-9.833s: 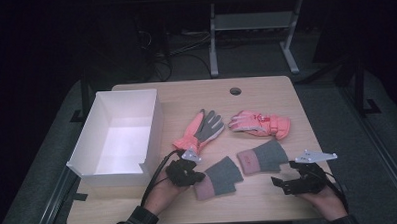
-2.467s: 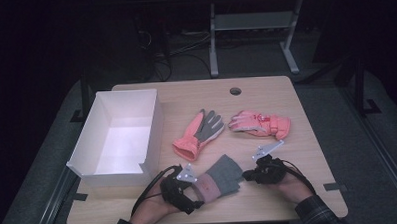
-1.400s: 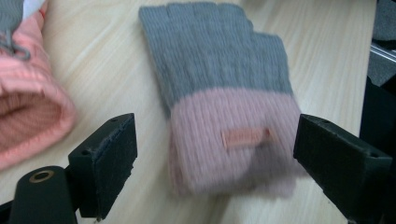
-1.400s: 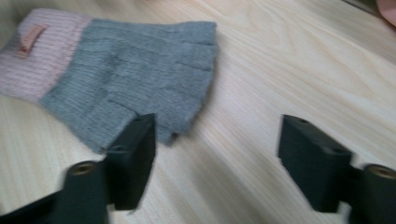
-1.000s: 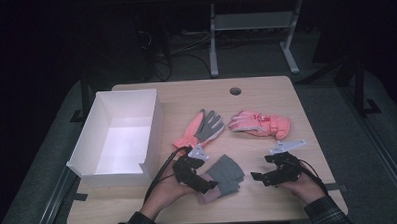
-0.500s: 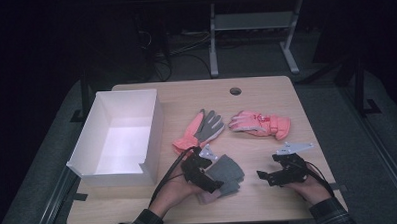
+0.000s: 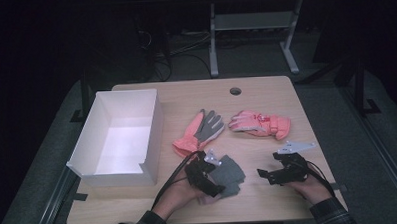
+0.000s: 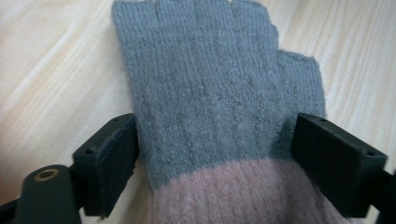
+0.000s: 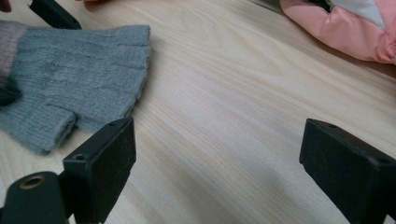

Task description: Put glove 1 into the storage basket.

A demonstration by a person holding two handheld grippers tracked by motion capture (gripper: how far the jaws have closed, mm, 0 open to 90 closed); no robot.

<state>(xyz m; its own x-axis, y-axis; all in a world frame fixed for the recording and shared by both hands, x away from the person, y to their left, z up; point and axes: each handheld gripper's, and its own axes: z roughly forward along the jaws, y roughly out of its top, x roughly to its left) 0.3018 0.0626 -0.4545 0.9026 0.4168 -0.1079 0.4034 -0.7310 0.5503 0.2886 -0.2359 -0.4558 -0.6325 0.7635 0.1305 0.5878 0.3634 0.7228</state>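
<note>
A grey knit fingerless glove (image 7: 229, 172) with a pink cuff lies flat on the wooden table (image 7: 250, 210) near the front edge. My left gripper (image 7: 218, 180) is low over its cuff end. In the left gripper view the jaws stand wide apart, one on each side of the glove (image 8: 219, 93), with the left gripper (image 8: 215, 158) open. My right gripper (image 7: 266, 175) rests to the right of the glove, apart from it. Seen in its own view, the right gripper (image 9: 217, 163) is open over bare wood, with the grey glove (image 9: 70, 70) off to its left.
A pink ski glove with a grey palm (image 7: 199, 131) and a second pink ski glove (image 7: 261, 124) lie mid-table behind the grippers. A white open box (image 7: 152, 138) stands at the left. A cable hole (image 7: 235, 90) is near the far edge.
The two grey gloves that lay side by side now show as one pile. In the last second my left gripper slid right onto it and my right gripper drew slightly away.
</note>
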